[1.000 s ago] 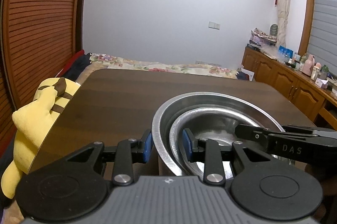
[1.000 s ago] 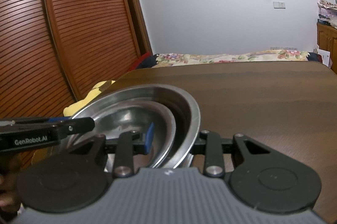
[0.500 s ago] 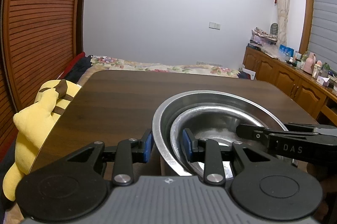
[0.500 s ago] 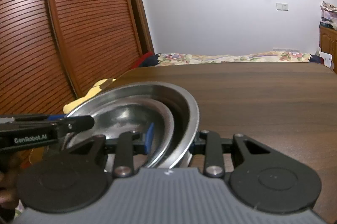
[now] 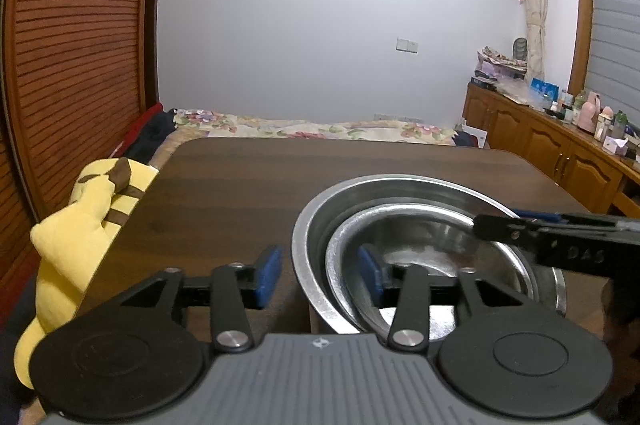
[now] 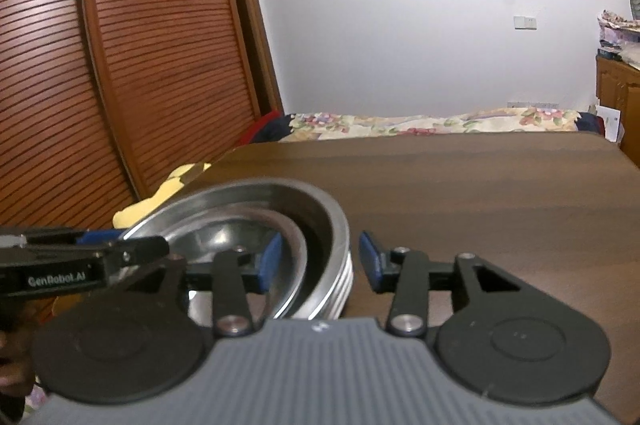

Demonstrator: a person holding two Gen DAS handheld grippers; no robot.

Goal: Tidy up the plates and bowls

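1. Left wrist view: the left gripper straddles the near-left rims of the nested bowls on the table. Its jaws are opening, pads clear of the metal, likely letting go now the stack is seated.
2. Right wrist view: the right gripper straddles the opposite rim of the bowls. Its jaws are opening too, pads apart and off the metal; a two-sided hold probably kept the stack level.

We see large steel bowl upright near table's front edge; smaller steel bowl nested inside, shifted toward its near-left wall. Both shiny, empty. Ridged stacked rims under large bowl.
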